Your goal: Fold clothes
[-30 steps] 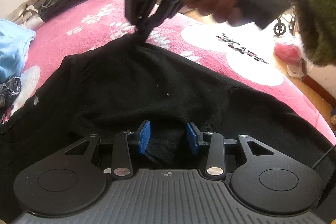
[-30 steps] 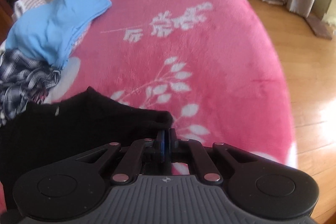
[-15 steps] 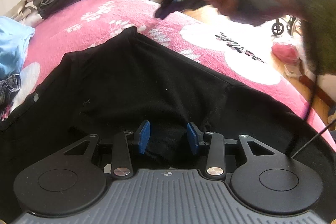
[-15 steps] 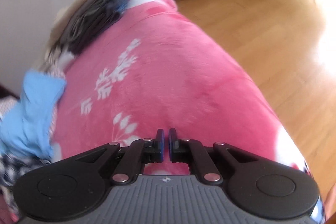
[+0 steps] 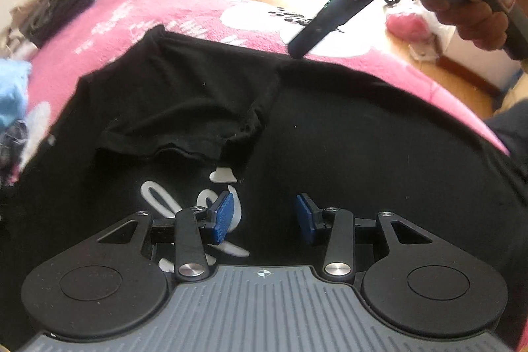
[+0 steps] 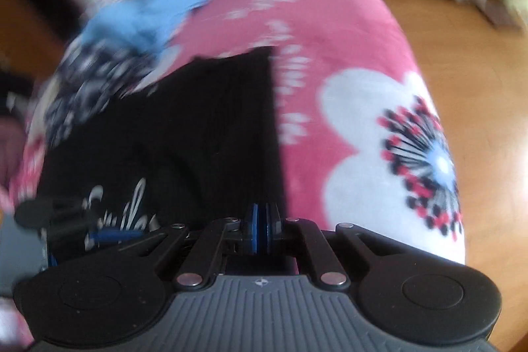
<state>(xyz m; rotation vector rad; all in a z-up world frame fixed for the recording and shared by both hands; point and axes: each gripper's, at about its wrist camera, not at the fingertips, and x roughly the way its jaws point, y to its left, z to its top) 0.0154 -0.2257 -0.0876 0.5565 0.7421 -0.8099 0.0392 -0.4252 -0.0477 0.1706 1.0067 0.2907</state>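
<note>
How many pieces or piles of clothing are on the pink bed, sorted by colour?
Black: 1, the black T-shirt spread on the pink blanket.
Light blue: 1, the blue garment.
Dark checked: 1, the plaid garment.
Grey and beige: 1, the folded stack; its separate pieces are too blurred to count.
Total: 4.

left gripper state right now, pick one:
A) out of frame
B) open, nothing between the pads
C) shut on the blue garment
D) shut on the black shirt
B: in the left wrist view the left gripper has its blue pads spread wide apart over the black shirt, with only flat fabric below and none pinched between them.
</note>
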